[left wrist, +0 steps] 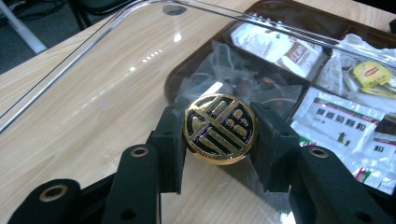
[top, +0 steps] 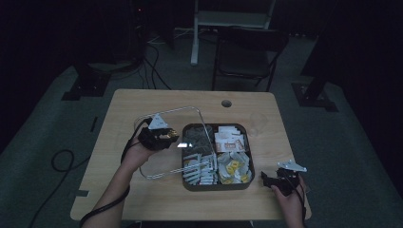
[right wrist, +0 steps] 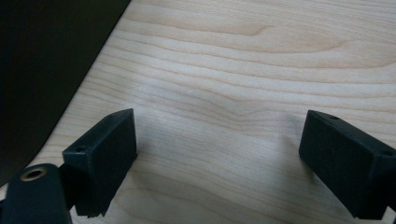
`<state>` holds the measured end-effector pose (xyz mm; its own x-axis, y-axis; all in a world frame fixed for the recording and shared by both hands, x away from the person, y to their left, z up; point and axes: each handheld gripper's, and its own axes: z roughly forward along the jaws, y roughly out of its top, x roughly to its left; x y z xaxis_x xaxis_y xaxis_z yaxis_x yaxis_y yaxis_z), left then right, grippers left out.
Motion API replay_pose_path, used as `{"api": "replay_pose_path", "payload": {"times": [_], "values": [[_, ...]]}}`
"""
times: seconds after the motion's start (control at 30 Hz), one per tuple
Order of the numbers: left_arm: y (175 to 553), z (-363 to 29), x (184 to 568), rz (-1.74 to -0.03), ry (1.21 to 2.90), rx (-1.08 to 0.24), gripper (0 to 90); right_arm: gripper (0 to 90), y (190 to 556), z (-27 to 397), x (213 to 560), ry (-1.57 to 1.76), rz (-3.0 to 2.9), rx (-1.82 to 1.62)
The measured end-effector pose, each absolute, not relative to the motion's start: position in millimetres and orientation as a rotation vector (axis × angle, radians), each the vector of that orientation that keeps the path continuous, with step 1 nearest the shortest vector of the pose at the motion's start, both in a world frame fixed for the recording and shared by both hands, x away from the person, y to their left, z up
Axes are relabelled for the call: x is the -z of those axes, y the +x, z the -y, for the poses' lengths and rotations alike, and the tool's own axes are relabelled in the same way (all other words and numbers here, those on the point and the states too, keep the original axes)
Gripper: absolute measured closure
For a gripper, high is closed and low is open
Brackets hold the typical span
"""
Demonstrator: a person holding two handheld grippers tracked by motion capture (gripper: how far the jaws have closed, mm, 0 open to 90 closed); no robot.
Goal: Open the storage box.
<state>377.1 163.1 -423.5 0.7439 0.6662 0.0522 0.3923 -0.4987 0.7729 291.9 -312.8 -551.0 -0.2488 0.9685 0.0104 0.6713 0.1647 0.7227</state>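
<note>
While pinching the clear lid's (top: 171, 142) gold round knob (left wrist: 219, 128), left gripper (left wrist: 219, 135) hid its underside; right gripper (right wrist: 217, 158) spread wide near table's (right wrist: 243, 70) right front corner.

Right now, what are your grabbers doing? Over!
Left gripper shut on lid knob, clear lid lifted beside tea box. Right gripper open, over bare table. Nothing blocking.

One lid (top: 166, 137), one tray (top: 218, 183) — four compartments
</note>
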Motion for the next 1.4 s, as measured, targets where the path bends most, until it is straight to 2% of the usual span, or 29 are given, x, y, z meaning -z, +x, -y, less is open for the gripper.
{"api": "replay_pose_path", "payload": {"times": [0.73, 1.03, 1.4], "values": [[370.0, -241.0, 433.8, -0.995, 2.096, -0.555, 59.7, 10.9, 291.8, 312.7, 551.0, 1.551, -1.988, -0.859], [370.0, -269.0, 452.4, -1.106, 2.039, -0.630, 59.7, 10.8, 291.9, 312.7, 551.0, 1.551, -1.988, -0.859], [378.3, -276.9, 491.5, -1.222, 2.001, -0.641, 59.7, 10.9, 291.8, 312.7, 551.0, 1.551, -1.988, -0.859]]}}
